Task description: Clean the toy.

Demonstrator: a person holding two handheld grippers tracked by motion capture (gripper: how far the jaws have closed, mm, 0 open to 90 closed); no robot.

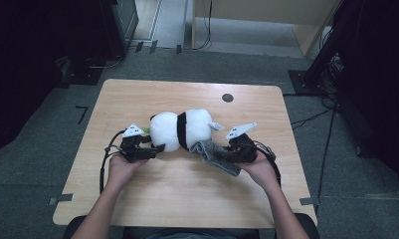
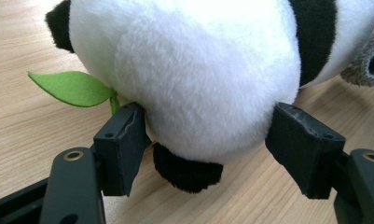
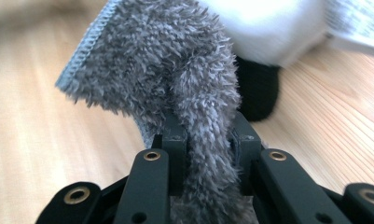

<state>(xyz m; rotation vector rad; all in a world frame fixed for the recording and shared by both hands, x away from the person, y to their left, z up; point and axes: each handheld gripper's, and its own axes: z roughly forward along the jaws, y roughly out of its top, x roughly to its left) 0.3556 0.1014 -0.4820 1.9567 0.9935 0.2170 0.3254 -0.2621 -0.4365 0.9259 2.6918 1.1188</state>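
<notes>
A plush panda (image 1: 181, 129) lies mid-worktop (image 1: 187, 199). The left claw (image 2: 212, 140) grips the panda's white head end, half-spread. Just right of the panda, the right claw (image 3: 208, 140) is pinched tight on a grey fuzzy cloth (image 3: 175, 70).

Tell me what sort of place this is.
Probably a lab or recording room: a bare wooden table on grey carpet, cables trailing over the floor, dark equipment stands around it.

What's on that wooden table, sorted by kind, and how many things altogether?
Plush panda toys: 1
Grey fluffy cloths: 1
Handheld grippers: 2, the left gripper and the right gripper
Total: 4
</notes>
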